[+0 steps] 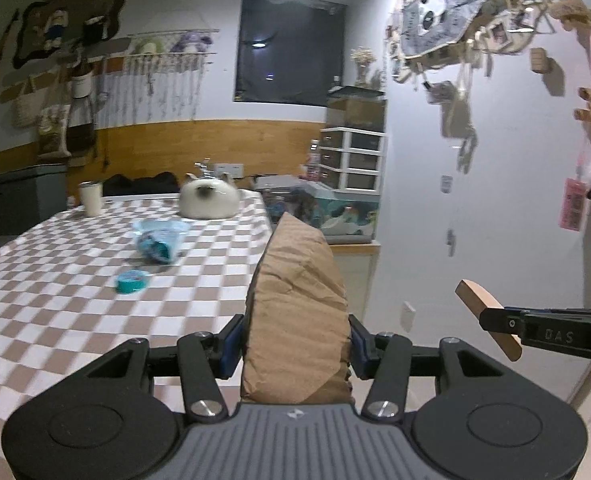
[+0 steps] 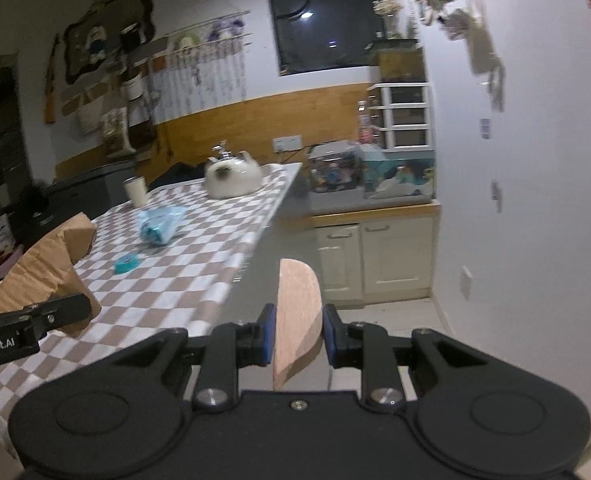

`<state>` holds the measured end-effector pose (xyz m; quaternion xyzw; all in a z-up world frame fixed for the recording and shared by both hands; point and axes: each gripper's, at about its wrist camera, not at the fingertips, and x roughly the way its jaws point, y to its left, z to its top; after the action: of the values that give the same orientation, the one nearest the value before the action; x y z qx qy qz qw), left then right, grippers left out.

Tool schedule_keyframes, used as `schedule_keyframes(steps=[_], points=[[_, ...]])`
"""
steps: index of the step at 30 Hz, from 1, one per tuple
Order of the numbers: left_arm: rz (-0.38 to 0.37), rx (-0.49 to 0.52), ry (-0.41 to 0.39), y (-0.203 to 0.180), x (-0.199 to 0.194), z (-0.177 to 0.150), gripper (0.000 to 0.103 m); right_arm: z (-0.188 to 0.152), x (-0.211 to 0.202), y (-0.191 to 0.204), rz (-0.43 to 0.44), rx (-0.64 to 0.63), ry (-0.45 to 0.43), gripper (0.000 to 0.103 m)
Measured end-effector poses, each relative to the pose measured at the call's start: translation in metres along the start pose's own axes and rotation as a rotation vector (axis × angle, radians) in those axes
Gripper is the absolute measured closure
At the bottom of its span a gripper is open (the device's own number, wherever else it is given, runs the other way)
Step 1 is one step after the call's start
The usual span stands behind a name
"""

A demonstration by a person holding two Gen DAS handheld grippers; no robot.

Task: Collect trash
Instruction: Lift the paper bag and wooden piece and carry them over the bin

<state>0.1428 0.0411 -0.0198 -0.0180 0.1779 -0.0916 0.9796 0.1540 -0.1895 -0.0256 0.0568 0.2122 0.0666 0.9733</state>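
So the table [image 1: 55, 300] has a brown-and-white checkered cloth over it. Using the cat-shaped white thing [image 1: 209, 200] at the far end as the landmark: a cream cup [image 1: 91, 198] stands off to its left, near the far edge. Nearer the camera from the cat thing lies a crumpled blue plastic bag [image 1: 159, 240], and just beyond that, closer still, a small teal roll of tape [image 1: 131, 282] lying flat. All four sit apart from each other.
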Motion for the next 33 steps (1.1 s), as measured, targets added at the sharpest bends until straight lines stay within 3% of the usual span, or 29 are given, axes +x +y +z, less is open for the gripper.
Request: schedule_keyframes(steps=[10, 21, 27, 33], points=[[-0.148, 0.044, 0.058, -0.067, 0.039, -0.013, 0.051, -0.015, -0.007, -0.075, -0.143, 0.086, 0.014, 0.078], [-0.287, 0.068, 0.169, -0.128, 0.117, -0.046, 0.051, -0.049, 0.023, -0.144, -0.272, 0.194, 0.101, 0.078], [-0.323, 0.065, 0.266, -0.156, 0.174, -0.074, 0.051, -0.075, 0.059, -0.177, -0.294, 0.248, 0.183, 0.078], [-0.306, 0.033, 0.376, -0.163, 0.237, -0.113, 0.051, -0.104, 0.115, -0.200, -0.298, 0.301, 0.272, 0.078]])
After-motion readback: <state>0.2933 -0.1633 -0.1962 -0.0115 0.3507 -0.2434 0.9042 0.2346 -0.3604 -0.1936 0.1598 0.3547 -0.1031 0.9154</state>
